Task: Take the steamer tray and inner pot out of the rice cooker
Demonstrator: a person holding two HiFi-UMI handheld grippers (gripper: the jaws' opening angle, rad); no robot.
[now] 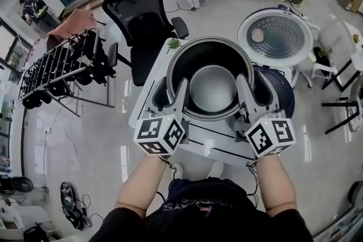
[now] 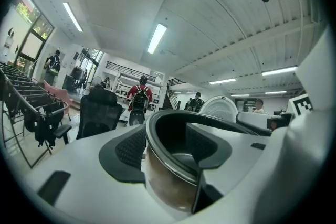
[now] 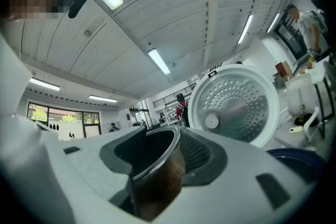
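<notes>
Above white table (image 1: 198,141), before seated person's knees:

Rice cooker (image 1: 282,93): dark body at table's right side, round lid (image 1: 275,37) swung open, perforated inner face showing.

Inner pot (image 1: 212,88): dark, empty, out of rice cooker, held up over table just left of cooker in head view.

Left hand-held gripper (image 1: 170,90): clamped on pot's left rim, one jaw inside wall, one outside.

Right hand-held gripper (image 1: 254,90): clamped likewise on pot's right rim.
</notes>
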